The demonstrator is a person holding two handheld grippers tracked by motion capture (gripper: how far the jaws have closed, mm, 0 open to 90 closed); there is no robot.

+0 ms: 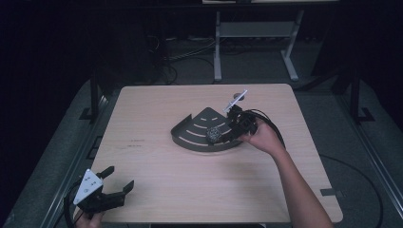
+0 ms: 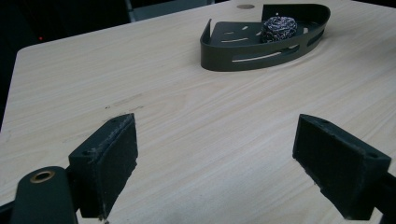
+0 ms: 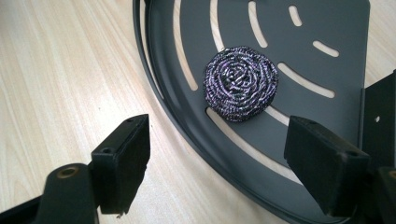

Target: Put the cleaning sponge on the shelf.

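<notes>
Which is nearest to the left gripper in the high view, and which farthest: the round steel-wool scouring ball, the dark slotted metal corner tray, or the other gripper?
From the left gripper, at the table's near left corner:
1. Dark slotted metal corner tray, its curved front wall, mid-table.
2. Round steel-wool scouring ball, lying in the tray's right part.
3. Right gripper, just right of the ball, jaws open.

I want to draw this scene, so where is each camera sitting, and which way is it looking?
High view: sits above the person's side, looks forward and down on the table; shows both forearms, the left gripper and right gripper.
Left gripper view: rides the left gripper, looks across the table; its two black jaws stand wide apart.
Right gripper view: rides the right gripper, looks down; its jaws stand apart.
All three share the dark tray and the steel scrubber.
</notes>
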